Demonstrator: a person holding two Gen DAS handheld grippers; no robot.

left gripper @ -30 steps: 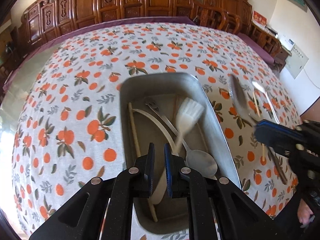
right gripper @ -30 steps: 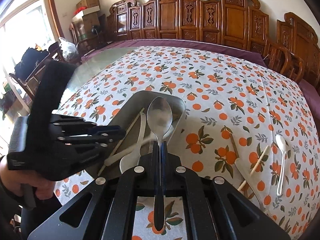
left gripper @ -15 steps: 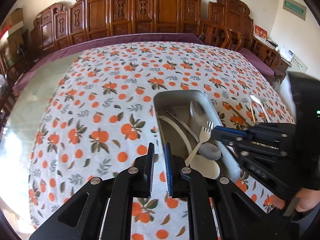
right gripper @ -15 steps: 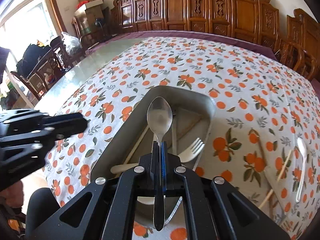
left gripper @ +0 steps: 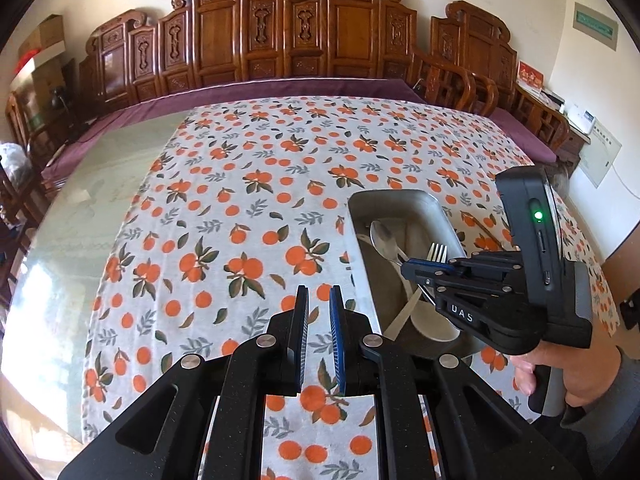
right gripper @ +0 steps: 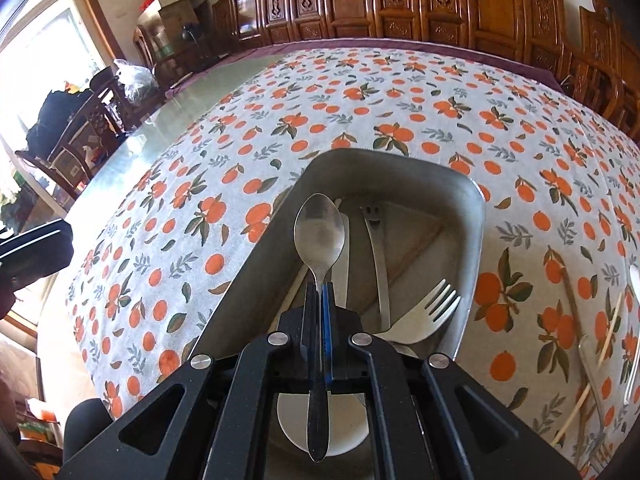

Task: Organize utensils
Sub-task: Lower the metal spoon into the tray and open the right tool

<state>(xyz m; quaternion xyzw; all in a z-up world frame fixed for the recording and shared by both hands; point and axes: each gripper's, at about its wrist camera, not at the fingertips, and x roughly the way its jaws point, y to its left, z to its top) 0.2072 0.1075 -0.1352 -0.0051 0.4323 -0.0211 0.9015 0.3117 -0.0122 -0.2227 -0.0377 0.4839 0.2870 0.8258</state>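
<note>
My right gripper (right gripper: 319,286) is shut on a metal spoon (right gripper: 319,232), bowl forward, held over the metal tray (right gripper: 472,240). The tray holds a white plastic fork (right gripper: 424,316), a metal utensil (right gripper: 378,256), a white spoon (right gripper: 320,428) and chopsticks. In the left wrist view the right gripper (left gripper: 406,270) holds the spoon (left gripper: 384,238) inside the tray (left gripper: 360,264). My left gripper (left gripper: 318,300) is empty with a narrow gap between its jaws, above the tablecloth left of the tray.
Loose chopsticks (right gripper: 600,344) and a white spoon (right gripper: 634,280) lie on the orange-print tablecloth (left gripper: 240,200) right of the tray. Carved wooden chairs (left gripper: 320,40) line the table's far side. Bare glass tabletop (left gripper: 88,200) lies to the left.
My left gripper has pulled back to the left, away from the tray. My right gripper has carried the spoon lower into the tray.
</note>
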